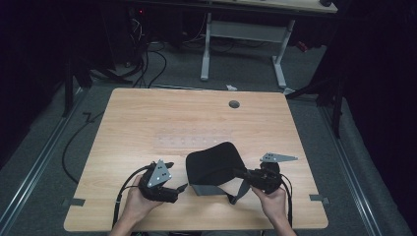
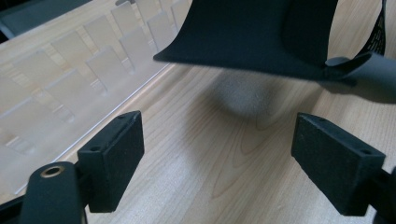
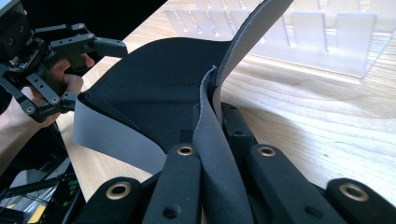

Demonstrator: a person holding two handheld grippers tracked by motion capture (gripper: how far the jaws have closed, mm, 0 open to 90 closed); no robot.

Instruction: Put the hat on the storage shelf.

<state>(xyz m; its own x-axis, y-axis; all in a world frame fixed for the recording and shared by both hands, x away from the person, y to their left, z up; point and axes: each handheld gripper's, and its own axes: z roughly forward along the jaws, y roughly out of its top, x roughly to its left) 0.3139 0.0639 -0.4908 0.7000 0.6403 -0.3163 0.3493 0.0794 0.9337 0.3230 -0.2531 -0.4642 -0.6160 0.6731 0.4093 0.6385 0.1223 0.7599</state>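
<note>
Wooden table (image 1: 147, 118) first: the black cap (image 1: 214, 162) sits near its front edge, brim pinched tight in the right gripper (image 1: 246, 174). Left gripper (image 2: 217, 154) hangs wide open and empty just beside it — looks like it needs to grab the far edge next. The strap — mostly hidden.

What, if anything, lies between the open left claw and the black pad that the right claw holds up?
Nothing visible. The left claw faces the black pad across bare table; the clear rack stands off to one side.
</note>
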